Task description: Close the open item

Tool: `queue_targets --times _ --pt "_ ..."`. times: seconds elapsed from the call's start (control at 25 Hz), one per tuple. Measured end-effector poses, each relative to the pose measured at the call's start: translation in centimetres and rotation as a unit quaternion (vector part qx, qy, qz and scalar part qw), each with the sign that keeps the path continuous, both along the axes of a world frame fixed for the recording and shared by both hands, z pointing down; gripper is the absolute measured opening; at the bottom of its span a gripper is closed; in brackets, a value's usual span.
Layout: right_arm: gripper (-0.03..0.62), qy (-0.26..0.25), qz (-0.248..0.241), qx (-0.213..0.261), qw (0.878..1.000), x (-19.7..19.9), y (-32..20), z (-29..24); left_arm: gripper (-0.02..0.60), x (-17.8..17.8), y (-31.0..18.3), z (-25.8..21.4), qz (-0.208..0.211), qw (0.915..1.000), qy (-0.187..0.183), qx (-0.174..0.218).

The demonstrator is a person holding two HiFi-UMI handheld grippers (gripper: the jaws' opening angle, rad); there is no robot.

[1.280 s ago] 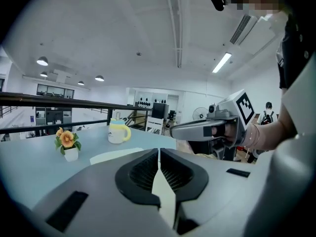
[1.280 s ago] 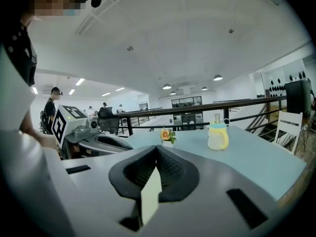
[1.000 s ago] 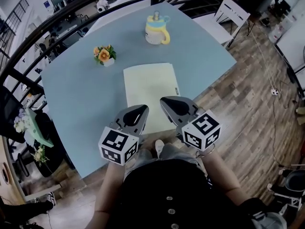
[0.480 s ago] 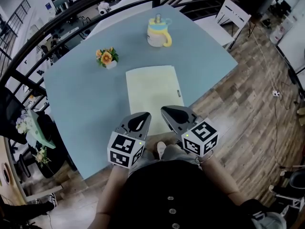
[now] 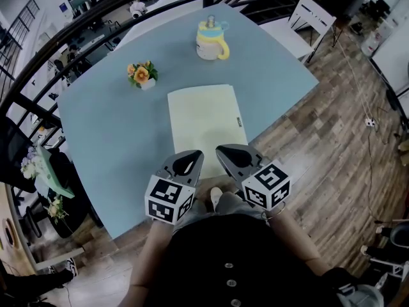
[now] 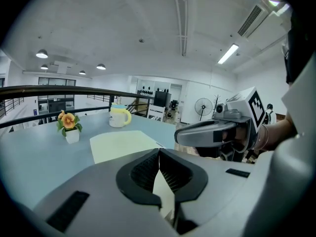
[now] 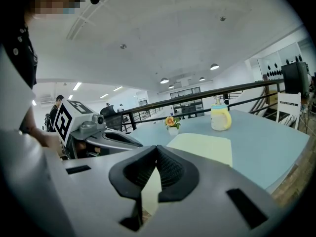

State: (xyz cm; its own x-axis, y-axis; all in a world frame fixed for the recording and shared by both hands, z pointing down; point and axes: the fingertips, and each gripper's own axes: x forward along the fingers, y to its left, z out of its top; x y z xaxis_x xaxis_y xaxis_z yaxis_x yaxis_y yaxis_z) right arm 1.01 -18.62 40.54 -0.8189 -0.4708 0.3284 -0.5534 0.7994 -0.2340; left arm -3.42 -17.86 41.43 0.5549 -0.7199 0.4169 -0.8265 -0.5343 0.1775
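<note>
Plank flooring (image 5: 332, 139) surrounds a pale blue table (image 5: 102, 126) edged by a black railing (image 5: 77, 27), with a white chair (image 5: 307, 18) at the far right. The pale yellow folder (image 5: 204, 120) lies flat near the table's middle, its covers together. A flower pot (image 5: 142, 74) and a yellow mug (image 5: 209, 42) stand farther off. The left hand-held gripper (image 5: 192, 153) and the right hand-held gripper (image 5: 223, 151) hover at the near edge, jaws pressed together and empty.

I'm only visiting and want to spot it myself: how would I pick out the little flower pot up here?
Start at the big blue-grey table beside the black railing. A pale yellow folder lies in its middle and a yellow mug stands at the far edge; the flower pot stands alone, left of both from the person's side. It is the only tiny white pot, with orange blooms and green leaves.
</note>
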Motion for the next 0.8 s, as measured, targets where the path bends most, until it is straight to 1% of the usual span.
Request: queue_targets --times 0.32,0.8 --pt "0.003 0.012 -0.002 -0.013 1.0 0.41 0.47 0.49 0.02 0.13 0.49 0.1 0.005 1.0 0.0 -0.006" --pt "0.003 0.016 0.004 -0.019 1.0 0.93 0.78 0.84 0.019 -0.01 0.91 0.38 0.003 0.9999 0.0 -0.01"
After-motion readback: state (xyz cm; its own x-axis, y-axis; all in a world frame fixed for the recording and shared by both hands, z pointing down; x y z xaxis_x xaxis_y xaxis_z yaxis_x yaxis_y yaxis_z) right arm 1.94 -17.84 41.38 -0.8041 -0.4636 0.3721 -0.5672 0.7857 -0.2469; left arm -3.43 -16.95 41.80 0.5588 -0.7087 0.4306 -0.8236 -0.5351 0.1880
